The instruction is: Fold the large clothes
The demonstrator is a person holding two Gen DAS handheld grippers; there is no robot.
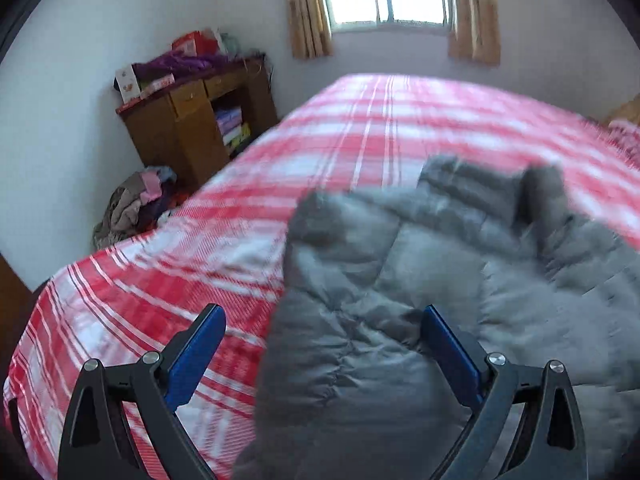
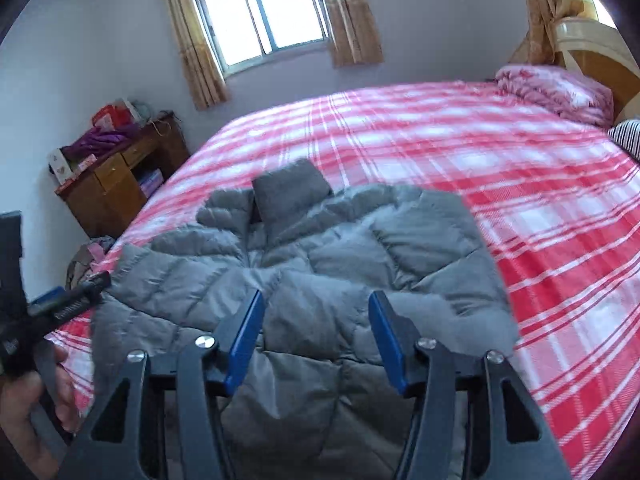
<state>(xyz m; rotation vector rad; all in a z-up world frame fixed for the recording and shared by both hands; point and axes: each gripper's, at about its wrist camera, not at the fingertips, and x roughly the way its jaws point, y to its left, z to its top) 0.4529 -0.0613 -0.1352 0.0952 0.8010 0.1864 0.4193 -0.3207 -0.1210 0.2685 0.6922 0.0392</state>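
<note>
Puffy grey quilted jacket (image 2: 320,264) lies spread on the red-and-white plaid bed (image 2: 520,208), right under and ahead of both claws; left claw (image 1: 322,330) gapes wide, released; right claw (image 2: 316,312) also released, gripping nothing.

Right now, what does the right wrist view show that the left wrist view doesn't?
Right wrist only: the pink pillow, a headboard, and the left gripper in a hand.
Left wrist only: the whole clothes pile on the floor.
Both: grey puffer jacket on the red plaid bed, wooden desk, window, open right gripper.
</note>
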